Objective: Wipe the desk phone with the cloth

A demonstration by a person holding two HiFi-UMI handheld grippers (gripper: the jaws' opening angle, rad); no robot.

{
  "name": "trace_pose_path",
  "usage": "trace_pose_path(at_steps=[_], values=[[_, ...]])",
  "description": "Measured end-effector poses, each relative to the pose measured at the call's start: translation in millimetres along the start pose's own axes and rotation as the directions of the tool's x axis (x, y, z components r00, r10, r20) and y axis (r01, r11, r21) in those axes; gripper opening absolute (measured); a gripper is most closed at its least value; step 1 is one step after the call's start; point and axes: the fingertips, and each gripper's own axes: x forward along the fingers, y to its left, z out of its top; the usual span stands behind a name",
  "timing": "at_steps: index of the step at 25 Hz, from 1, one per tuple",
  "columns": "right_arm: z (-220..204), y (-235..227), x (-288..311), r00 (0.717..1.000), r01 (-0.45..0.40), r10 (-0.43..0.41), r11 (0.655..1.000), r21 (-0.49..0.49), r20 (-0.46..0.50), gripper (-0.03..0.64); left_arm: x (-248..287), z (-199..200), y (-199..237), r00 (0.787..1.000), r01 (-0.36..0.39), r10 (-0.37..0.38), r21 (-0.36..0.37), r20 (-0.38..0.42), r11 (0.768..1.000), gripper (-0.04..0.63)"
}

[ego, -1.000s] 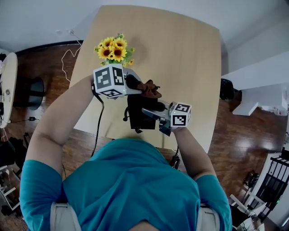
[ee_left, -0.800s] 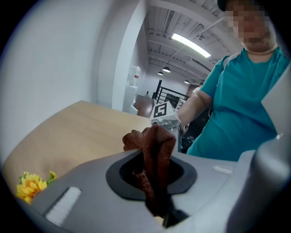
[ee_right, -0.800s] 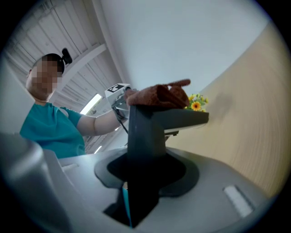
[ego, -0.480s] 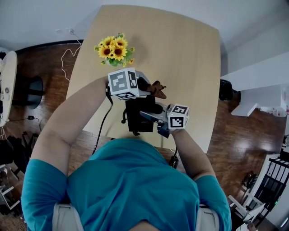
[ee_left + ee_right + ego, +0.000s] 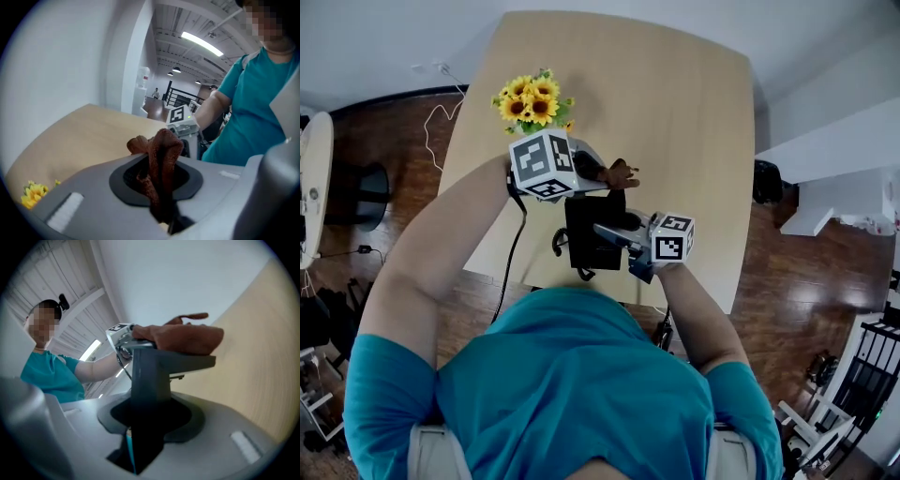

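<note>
Head view shows the desk phone (image 5: 592,234) standing at the near edge of the table (image 5: 675,112), right in front of me. I judge the step in hand to be the wiping itself. The cloth (image 5: 617,174) sits at the phone's far top edge, and my left gripper (image 5: 598,174) is clenched on it. In the left gripper view the brown cloth (image 5: 161,159) rises in a bunched fold from between the closed jaws. My right gripper (image 5: 614,232) reaches in from the right. In the right gripper view its jaws are clamped on a dark upright slab of the phone (image 5: 150,376), and the cloth (image 5: 185,338) lies across the flat ledge above.

The next move, as I see it, calls for dragging the cloth along that top and down the faces beside it. I would press lightly, because the phone stands close to the table's edge and could tip or slide. The right grip has to hold firm meanwhile, and the part under its jaws will need a fresh hold before I can wipe it.

The phone looks black, angular and hard, probably plastic. I cannot make out keys or a handset. A bunch of sunflowers (image 5: 532,101) stands on the pale wood behind my left gripper, clear of the phone.
</note>
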Motion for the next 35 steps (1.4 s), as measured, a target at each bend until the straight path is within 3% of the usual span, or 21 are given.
trace_pose_path(at_steps=[3,10,12,14,16,18,20,21,24,25,26,29,32,34,35], values=[[2,-1,1,1.0,0.004,-0.004,1.0,-0.008,-0.005,0.158,8,6,-18,0.998,0.052,-0.051,0.054,-0.023,0.997,0.067],[-8,28,12,0.997,-0.052,0.049,0.998,-0.044,-0.058,0.158,30,-36,11,0.989,-0.011,0.012,0.006,-0.147,1.0,0.067],[-4,21,9,0.999,-0.032,0.032,0.999,-0.012,-0.017,0.158,28,-42,18,0.989,-0.046,0.045,-0.003,-0.138,0.999,0.067],[4,3,-1,0.999,0.019,-0.021,0.999,0.045,0.048,0.158,18,-32,26,0.99,-0.118,0.118,0.008,-0.08,0.993,0.067],[14,-17,-15,0.99,0.07,-0.084,0.991,0.114,0.118,0.158,6,-12,24,0.982,-0.183,0.186,0.076,-0.023,0.98,0.067],[21,-29,-26,0.979,0.104,-0.129,0.982,0.156,0.159,0.159,5,5,9,0.979,-0.202,0.206,0.195,0.0,0.96,0.067],[24,-34,-28,0.975,0.132,-0.157,0.979,0.155,0.158,0.159,12,14,-6,0.974,-0.208,0.225,0.346,-0.009,0.915,0.067],[23,-34,-26,0.975,0.143,-0.165,0.978,0.149,0.148,0.158,18,16,-12,0.969,-0.209,0.245,0.441,-0.025,0.873,0.067],[18,-32,-17,0.977,0.153,-0.172,0.977,0.15,0.124,0.158,37,15,-25,0.942,-0.176,0.326,0.709,-0.08,0.683,0.067],[15,-31,-14,0.978,0.154,-0.173,0.976,0.155,0.119,0.158,42,13,-28,0.936,-0.155,0.341,0.757,-0.094,0.634,0.067],[12,-31,-13,0.978,0.156,-0.175,0.975,0.16,0.114,0.159,46,12,-31,0.932,-0.132,0.345,0.786,-0.108,0.604,0.067],[8,-31,-11,0.979,0.156,-0.174,0.974,0.165,0.102,0.158,48,5,-35,0.929,-0.067,0.337,0.828,-0.152,0.557,0.067],[8,-31,-13,0.98,0.151,-0.17,0.973,0.174,0.105,0.158,39,-7,-26,0.908,-0.029,0.376,0.866,-0.186,0.498,0.067],[9,-32,-19,0.977,0.155,-0.178,0.97,0.185,0.117,0.158,32,-17,-21,0.897,-0.021,0.393,0.868,-0.203,0.496,0.067],[10,-33,-21,0.975,0.158,-0.183,0.969,0.19,0.122,0.158,29,-22,-20,0.895,-0.023,0.394,0.862,-0.208,0.507,0.067]])
